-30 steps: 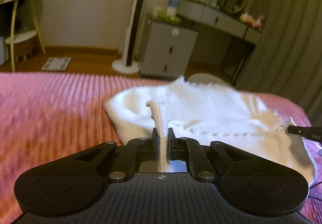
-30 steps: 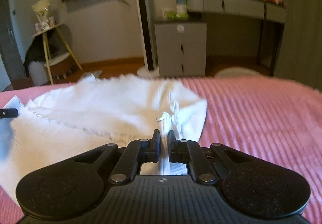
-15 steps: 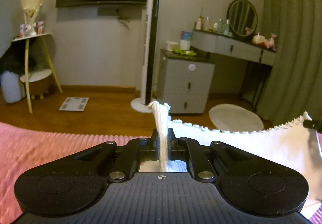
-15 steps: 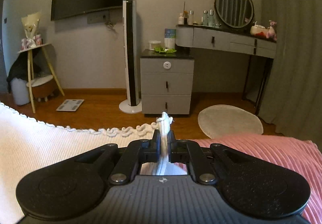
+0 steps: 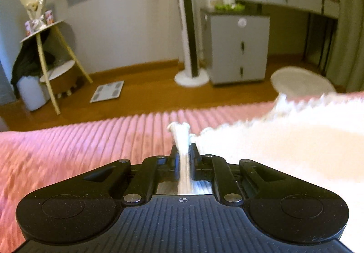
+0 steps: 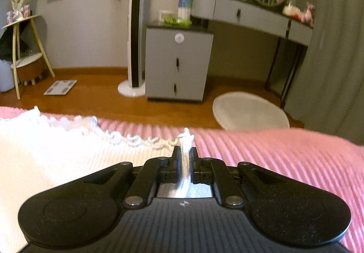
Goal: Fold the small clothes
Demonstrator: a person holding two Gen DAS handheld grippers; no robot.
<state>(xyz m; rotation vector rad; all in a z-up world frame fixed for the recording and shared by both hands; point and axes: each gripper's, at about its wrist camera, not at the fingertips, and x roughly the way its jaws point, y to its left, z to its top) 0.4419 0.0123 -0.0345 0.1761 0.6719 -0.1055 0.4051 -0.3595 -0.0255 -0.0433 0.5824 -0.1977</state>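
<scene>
A small white knitted garment (image 5: 284,139) with a scalloped edge is stretched between my two grippers over a pink ribbed bedspread (image 5: 79,146). My left gripper (image 5: 183,150) is shut on the garment's left corner, and the cloth spreads to the right. My right gripper (image 6: 184,153) is shut on the other corner of the garment (image 6: 56,146), and the cloth spreads to the left over the bedspread (image 6: 273,153). Both grippers are low, near the far edge of the bed. Neither gripper shows in the other's view.
Beyond the bed's far edge lies a wooden floor with a grey drawer cabinet (image 6: 178,64), a tall white tower fan (image 6: 134,25), a round white rug (image 6: 249,114), a bathroom scale (image 6: 60,87) and a wooden side stand (image 5: 49,52). A curtain (image 6: 336,48) hangs at right.
Both grippers lifted the garment's near edge off the bed, carried it forward, and have now come back down low over the bedspread near the far edge.
</scene>
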